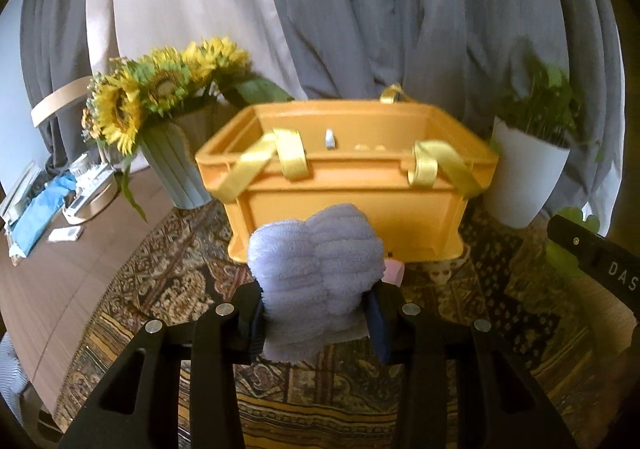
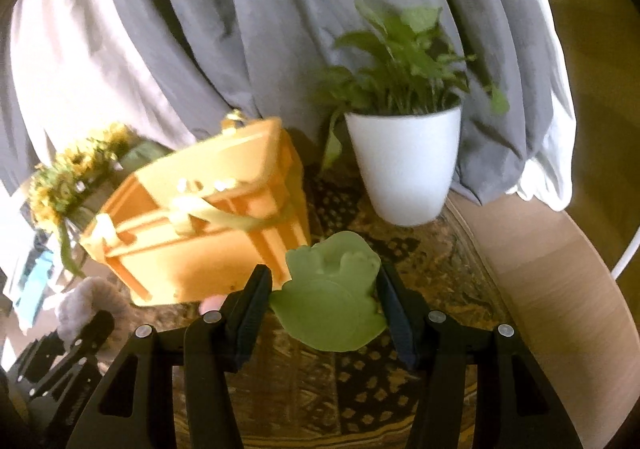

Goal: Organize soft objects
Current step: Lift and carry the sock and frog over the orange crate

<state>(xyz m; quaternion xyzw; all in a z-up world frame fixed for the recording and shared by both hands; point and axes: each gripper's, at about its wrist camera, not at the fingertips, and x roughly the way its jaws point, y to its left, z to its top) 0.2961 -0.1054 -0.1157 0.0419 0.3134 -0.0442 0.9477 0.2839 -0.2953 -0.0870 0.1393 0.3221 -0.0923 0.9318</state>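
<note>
Now the orange crate [image 1: 344, 205] serves as the landmark: it stands on a patterned cloth [image 1: 168, 289], open at the top, with yellow ribbon handles [image 1: 280, 157] draped over its near rim.

Just in front of the crate's near wall, the left gripper [image 1: 316, 313] is clamped tight on a lavender plush towel [image 1: 316, 269]. The bundle is pinched at its lower part between the two black fingers, and its ribbed, fluffy top bulges up above them, overlapping the crate's front wall in the left wrist view. A small pink thing [image 1: 394, 273] peeks out beside the towel at the crate's base; what it is cannot be told.

To the right of the crate, the right gripper [image 2: 324, 313] holds a green soft toy [image 2: 332, 297]. Both pads press against its sides, and the toy sits between them above the cloth, near the crate's right corner. In the right wrist view the crate [image 2: 192, 225] appears tilted and blurred, and the left gripper with its pale towel [image 2: 88, 301] shows at the lower left, in front of the crate.

Left of the crate stands a ribbed vase of sunflowers [image 1: 160, 93]. Right of the crate stands a white pot [image 2: 404, 165] with a leafy green plant. Behind the crate hang grey and pale curtains [image 1: 360, 9].
</note>
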